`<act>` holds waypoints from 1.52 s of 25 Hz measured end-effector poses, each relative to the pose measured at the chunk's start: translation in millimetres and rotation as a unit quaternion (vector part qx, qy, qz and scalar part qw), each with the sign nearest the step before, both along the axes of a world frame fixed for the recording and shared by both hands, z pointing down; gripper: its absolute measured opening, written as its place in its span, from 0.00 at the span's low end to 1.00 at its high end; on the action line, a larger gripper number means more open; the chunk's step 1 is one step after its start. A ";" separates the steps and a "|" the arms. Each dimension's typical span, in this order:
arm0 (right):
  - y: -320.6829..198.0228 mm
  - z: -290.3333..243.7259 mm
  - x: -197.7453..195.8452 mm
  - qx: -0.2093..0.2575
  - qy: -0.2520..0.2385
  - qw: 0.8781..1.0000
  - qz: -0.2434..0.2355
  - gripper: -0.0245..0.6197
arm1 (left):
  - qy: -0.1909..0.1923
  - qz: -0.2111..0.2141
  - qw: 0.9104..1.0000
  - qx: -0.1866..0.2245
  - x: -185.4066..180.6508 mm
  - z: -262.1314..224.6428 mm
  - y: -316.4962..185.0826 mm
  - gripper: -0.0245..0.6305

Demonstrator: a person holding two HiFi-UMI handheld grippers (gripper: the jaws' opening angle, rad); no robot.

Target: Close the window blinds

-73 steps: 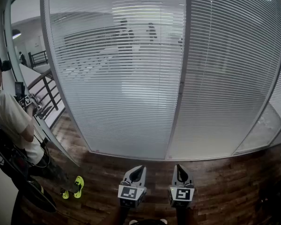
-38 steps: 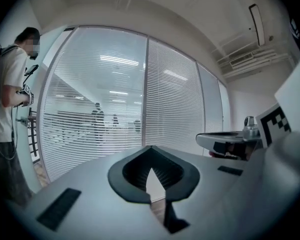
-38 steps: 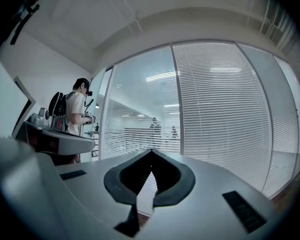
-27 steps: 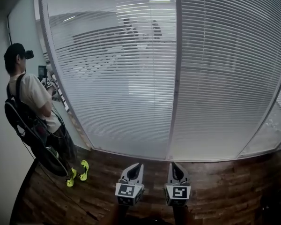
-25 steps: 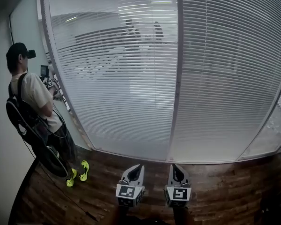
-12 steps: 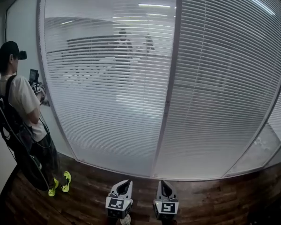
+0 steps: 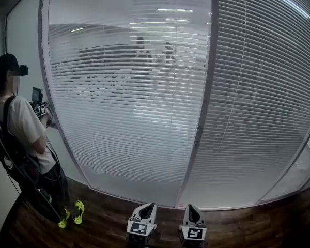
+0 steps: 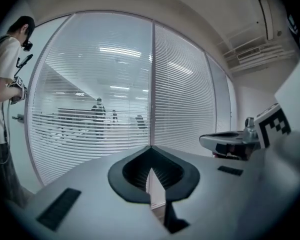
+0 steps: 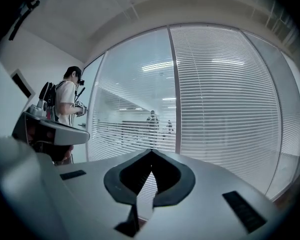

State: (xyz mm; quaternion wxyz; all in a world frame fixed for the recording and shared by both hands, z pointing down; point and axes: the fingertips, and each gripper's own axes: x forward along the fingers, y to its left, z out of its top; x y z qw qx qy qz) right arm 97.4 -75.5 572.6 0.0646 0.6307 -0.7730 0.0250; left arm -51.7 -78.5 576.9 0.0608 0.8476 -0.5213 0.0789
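Observation:
White slatted window blinds hang behind glass panels. The left panel's blinds have their slats tilted partly open, and I see a room with people through them. The right panel's blinds look closed. A vertical frame post divides them. My left gripper and right gripper are held low, side by side, well short of the glass. Both are shut with nothing in them. In the left gripper view the left gripper points at the post; the right gripper points the same way in its own view.
A person with a backpack, headset and yellow-green shoes stands at the far left against the glass, holding grippers of their own. Dark wooden floor runs along the base of the glass wall.
The view has tilted upward, so my grippers sit lower in the picture. The frame post has shifted right since half a second ago. The person at the left stays by the glass.

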 end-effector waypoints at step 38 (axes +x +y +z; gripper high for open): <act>-114.9 -45.5 -12.8 0.003 0.010 1.000 0.028 0.04 | 0.022 0.026 0.999 0.015 -19.5 -42.8 -120.9 0.04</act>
